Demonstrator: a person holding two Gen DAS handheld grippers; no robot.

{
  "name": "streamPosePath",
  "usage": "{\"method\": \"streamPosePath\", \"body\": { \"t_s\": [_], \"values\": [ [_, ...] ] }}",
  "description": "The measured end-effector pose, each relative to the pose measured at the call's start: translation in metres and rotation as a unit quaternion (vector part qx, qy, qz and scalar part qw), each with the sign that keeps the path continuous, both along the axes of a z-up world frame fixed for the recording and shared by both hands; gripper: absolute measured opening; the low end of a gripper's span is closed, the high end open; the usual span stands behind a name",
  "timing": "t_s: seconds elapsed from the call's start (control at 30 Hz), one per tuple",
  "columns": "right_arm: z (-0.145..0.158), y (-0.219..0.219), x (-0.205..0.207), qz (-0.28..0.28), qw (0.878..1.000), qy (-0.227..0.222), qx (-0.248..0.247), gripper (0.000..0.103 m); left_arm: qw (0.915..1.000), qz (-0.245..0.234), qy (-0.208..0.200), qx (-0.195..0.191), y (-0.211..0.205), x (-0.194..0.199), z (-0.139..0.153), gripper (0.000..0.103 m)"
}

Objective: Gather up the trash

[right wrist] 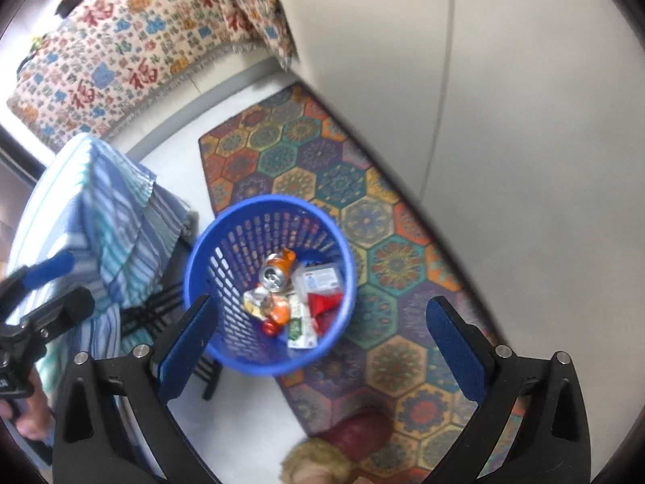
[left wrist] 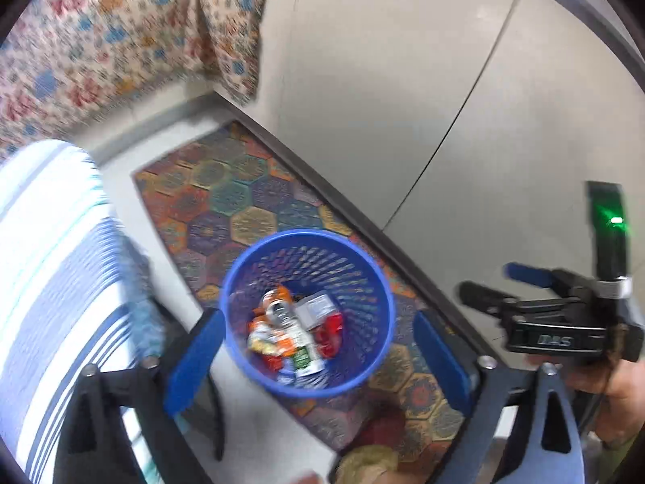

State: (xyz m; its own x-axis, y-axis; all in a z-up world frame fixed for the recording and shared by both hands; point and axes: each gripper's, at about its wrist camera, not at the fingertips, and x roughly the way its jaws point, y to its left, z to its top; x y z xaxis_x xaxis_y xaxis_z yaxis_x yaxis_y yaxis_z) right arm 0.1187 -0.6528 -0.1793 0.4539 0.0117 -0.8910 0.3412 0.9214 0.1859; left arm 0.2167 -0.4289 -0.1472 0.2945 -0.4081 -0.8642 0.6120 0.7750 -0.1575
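A blue perforated waste basket (left wrist: 375,278) (right wrist: 225,238) stands on the floor at the edge of a patterned rug. Inside lie an orange drink can (left wrist: 278,306) (right wrist: 278,270), a white packet (left wrist: 318,306) (right wrist: 322,276), a red wrapper (left wrist: 328,339) (right wrist: 322,302) and other crumpled wrappers. My left gripper (left wrist: 318,359) hangs above the basket, open, with nothing between its blue pads. My right gripper (right wrist: 320,343) is likewise open and empty over the basket. The right gripper (left wrist: 504,286) also shows at the right of the left wrist view, and the left gripper (right wrist: 56,286) at the left of the right wrist view.
A hexagon-patterned rug (left wrist: 242,201) (right wrist: 363,209) lies along a grey cabinet front (left wrist: 403,80) (right wrist: 483,80). A blue-striped cloth (left wrist: 52,262) (right wrist: 121,209) covers furniture at left. A floral cover (left wrist: 100,40) (right wrist: 121,52) hangs behind. A slippered foot (right wrist: 354,435) is at the bottom.
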Motion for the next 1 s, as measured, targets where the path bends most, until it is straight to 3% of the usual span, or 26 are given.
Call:
{"method": "streamPosePath", "body": {
  "t_s": [0.1, 0.3, 0.47, 1.0],
  "values": [
    [0.027, 0.017, -0.036, -0.013, 0.999, -0.022, -0.040, 0.103, 0.9991, 0.017, -0.039, 0.011, 0.012, -0.028, 0.020, 0.101],
    [0.066, 0.050, -0.074, -0.003, 0.997, -0.056, -0.062, 0.103, 0.9953, 0.034, -0.083, 0.037, 0.024, -0.062, 0.049, 0.101],
    [0.084, 0.069, -0.085, -0.001, 0.996, -0.059, -0.073, 0.103, 0.9975, 0.051, -0.049, 0.007, 0.039, -0.063, 0.065, 0.101],
    [0.104, 0.090, -0.103, 0.010, 0.997, -0.063, -0.053, 0.103, 0.9959, 0.054, -0.069, 0.022, 0.057, -0.083, 0.087, 0.101]
  ]
}}
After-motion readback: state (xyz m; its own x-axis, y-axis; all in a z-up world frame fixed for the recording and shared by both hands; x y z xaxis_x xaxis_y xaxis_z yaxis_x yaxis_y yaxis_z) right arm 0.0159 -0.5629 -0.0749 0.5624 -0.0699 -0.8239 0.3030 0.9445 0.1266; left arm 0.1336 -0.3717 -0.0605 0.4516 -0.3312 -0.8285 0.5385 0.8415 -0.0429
